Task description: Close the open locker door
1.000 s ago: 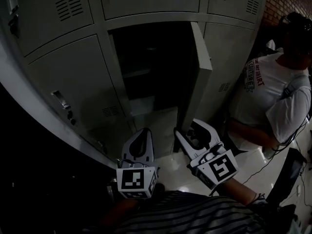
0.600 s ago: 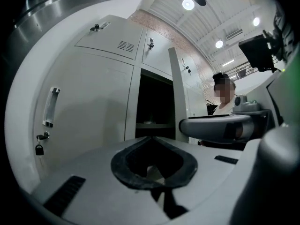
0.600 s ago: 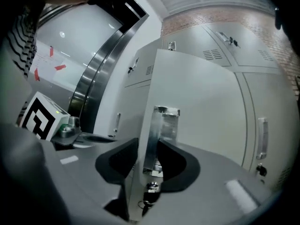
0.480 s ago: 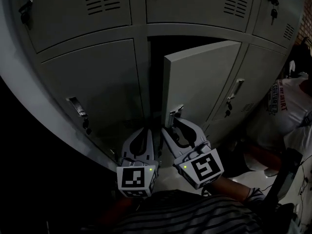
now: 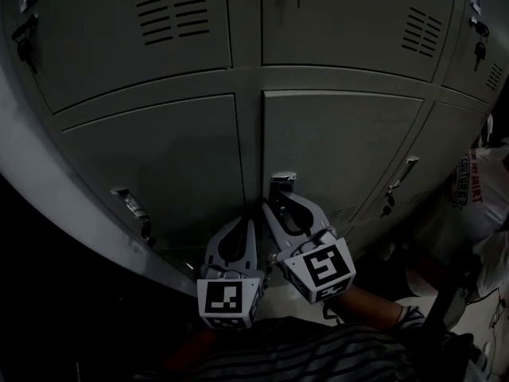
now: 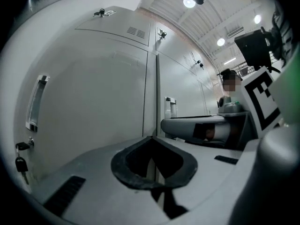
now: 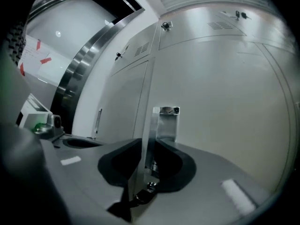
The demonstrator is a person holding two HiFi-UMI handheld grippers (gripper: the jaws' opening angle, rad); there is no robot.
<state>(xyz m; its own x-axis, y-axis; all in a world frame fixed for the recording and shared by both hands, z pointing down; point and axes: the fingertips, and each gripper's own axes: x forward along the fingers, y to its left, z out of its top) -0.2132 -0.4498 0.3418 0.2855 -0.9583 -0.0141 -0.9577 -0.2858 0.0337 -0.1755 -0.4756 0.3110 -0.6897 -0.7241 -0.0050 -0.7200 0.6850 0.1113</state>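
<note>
The grey locker door (image 5: 342, 142) lies flush in its frame, shut. Its metal handle (image 5: 282, 180) juts out at the door's left edge. My right gripper (image 5: 274, 205) points level at it; its jaws have just been closing, and they now press on both sides of the handle (image 7: 167, 121), as the right gripper (image 7: 149, 138) view shows. My left gripper (image 5: 251, 223) sits just left of it, shut and holding nothing. In the left gripper (image 6: 151, 137) view its tips point at the seam beside the door (image 6: 183, 93).
The neighbouring left locker has a handle (image 5: 131, 204) with keys (image 5: 145, 229) hanging below. The right locker carries a handle (image 5: 402, 173) and key (image 5: 387, 201). Vented upper lockers (image 5: 171, 10) stand above. A person in a white shirt (image 5: 477, 189) is at the right edge.
The door has swung from wide open to flush shut. Both grippers moved forward to the locker face, the right one staying on the door's handle edge.
</note>
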